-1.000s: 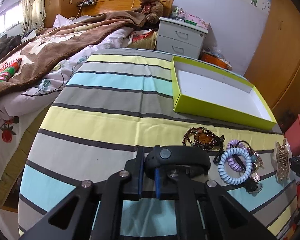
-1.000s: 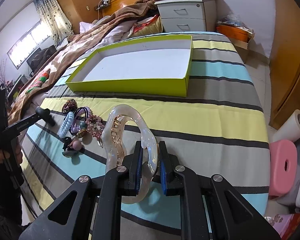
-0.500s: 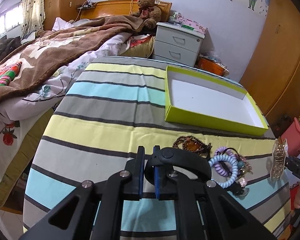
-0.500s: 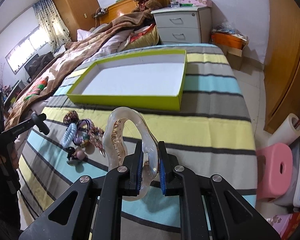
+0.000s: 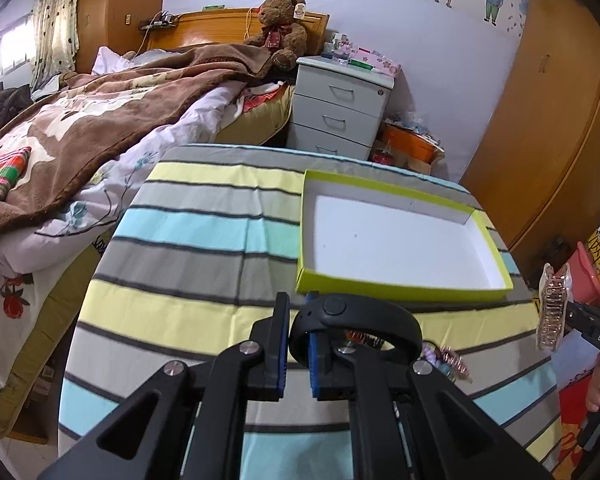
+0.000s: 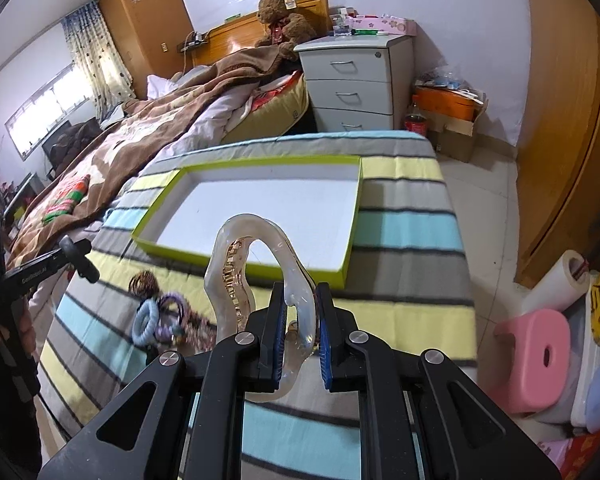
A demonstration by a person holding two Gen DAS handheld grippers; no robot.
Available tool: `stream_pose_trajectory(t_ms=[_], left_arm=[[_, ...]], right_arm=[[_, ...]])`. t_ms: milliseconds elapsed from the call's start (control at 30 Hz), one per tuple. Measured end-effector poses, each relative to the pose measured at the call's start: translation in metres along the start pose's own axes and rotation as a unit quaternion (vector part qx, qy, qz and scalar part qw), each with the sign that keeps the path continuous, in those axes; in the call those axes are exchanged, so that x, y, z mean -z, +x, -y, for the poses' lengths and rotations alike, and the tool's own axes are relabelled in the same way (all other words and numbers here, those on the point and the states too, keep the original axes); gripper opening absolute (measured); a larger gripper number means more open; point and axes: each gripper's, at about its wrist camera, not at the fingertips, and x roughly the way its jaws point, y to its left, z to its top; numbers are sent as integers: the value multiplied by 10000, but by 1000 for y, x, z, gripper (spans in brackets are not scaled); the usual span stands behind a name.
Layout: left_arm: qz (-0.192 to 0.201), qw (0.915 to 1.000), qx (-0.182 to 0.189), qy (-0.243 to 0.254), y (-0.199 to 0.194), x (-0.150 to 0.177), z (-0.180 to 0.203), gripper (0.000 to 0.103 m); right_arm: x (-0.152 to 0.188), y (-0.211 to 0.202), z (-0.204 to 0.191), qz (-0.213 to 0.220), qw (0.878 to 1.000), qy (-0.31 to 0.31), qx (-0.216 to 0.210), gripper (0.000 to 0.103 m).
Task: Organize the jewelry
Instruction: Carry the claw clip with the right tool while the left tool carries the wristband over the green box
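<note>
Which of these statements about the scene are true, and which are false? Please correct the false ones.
1. The left gripper is shut on a black wristband. True.
2. The green tray already holds jewelry. False: its white inside is bare.
3. The right gripper holds a clear hair claw clip. True.
4. The blue spiral hair tie lies in the tray. False: it lies on the striped cloth, beside the other pieces.
5. A teddy bear sits on the pink stool. False: it sits by the headboard.
</note>
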Motion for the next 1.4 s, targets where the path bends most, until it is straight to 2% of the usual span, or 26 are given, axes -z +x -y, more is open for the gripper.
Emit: stream_pose_trajectory(t_ms=[367,733,1133,1400], left_arm=[[-31,9999,127,105,33,-47,19,9],[-292,9993,233,80,86,-75,31,9],[-787,9967,142,97,137,-84,34,9],[-922,9957,16,92,155,-86,35,9]], right_arm=[[-52,33,9,-175,9989,387,177,14],[-87,92,20,-734,9945,572,486,14],[-99,129,18,-1097,9889,339,939,14],[-101,141,17,-1225,9857,266,1124,15]])
